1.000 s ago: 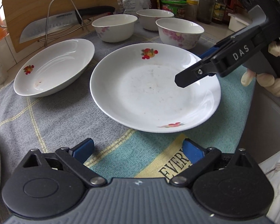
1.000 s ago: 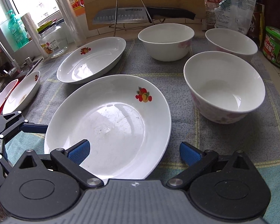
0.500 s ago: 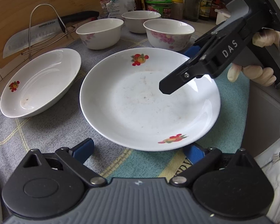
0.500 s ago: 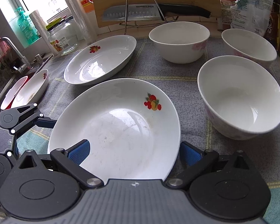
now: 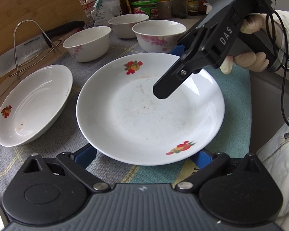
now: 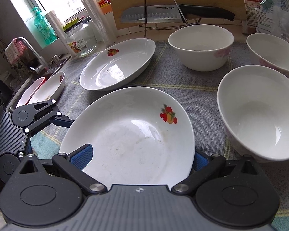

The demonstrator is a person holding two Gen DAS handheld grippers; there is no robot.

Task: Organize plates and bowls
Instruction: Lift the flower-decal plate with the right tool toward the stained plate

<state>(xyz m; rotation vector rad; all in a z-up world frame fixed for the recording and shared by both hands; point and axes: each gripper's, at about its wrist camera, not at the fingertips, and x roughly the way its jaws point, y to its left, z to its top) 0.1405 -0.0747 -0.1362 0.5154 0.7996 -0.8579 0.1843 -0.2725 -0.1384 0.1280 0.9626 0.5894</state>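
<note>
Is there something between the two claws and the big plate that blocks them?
Nothing visible blocks them. Both the left claw and the right claw are open, already at opposite edges of the big plate.

The black two-finger left gripper [image 5: 144, 156] sits low with its blue-padded jaws spread wide; the black right gripper [image 6: 142, 155], jaws likewise wide apart, is gripped by a pale-gloved hand [image 5: 260, 44]

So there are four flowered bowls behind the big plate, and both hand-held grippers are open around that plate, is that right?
Not quite: there are three flowered bowls, not four, as the right wrist view shows. The rest holds: the left hand-held gripper and right hand-held gripper are open around the big plate.
</note>
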